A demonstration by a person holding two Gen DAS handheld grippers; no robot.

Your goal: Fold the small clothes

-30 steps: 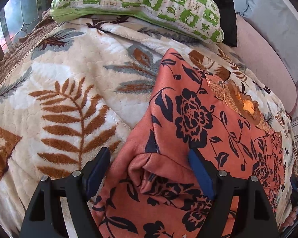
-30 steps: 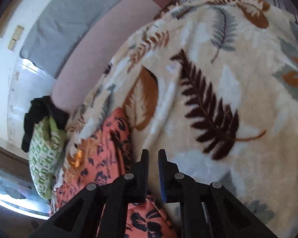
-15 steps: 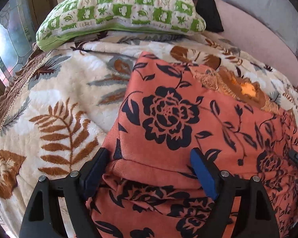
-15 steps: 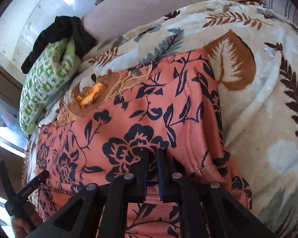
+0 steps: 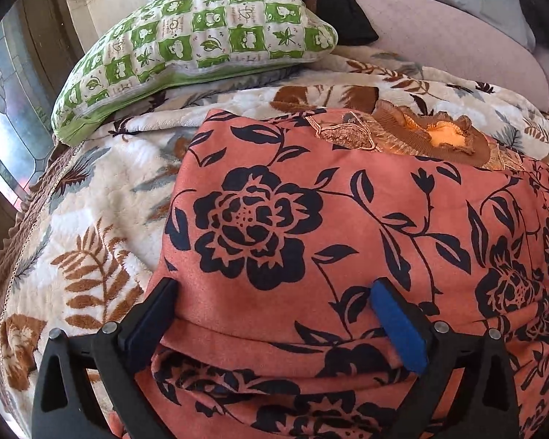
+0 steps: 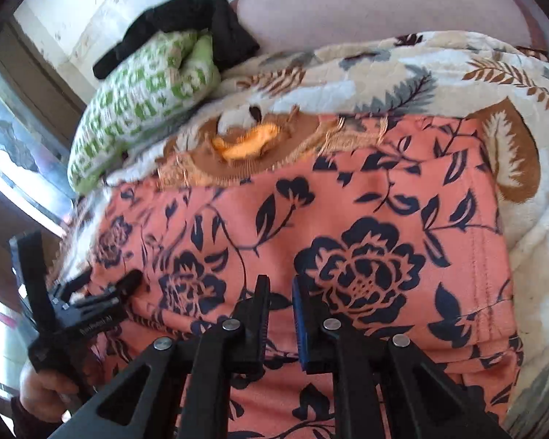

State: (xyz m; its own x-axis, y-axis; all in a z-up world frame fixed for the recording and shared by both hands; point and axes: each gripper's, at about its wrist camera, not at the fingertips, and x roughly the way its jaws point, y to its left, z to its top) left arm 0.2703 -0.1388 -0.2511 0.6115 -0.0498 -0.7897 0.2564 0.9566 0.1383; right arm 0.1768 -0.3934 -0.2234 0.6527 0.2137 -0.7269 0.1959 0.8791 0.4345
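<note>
- Coral-orange cloth printed with dark navy flowers fills the left wrist view: the garment lies spread on a cream leaf-patterned blanket, with a brown and gold neckline at its far edge.
- The left gripper stands with its jaws wide apart, one on each side of a raised fold at the garment's near edge; the cloth bulges up between them.
- A green-and-white checked pillow rests at the far side of the blanket, with a black cloth behind it.
- In the right wrist view the same garment covers the blanket.
- The right gripper has its jaws drawn narrow, with a slim gap between them; whether they pinch any cloth I cannot tell.
- At the left edge of this view, the left gripper lies over the garment's far side, held by a hand.
</note>
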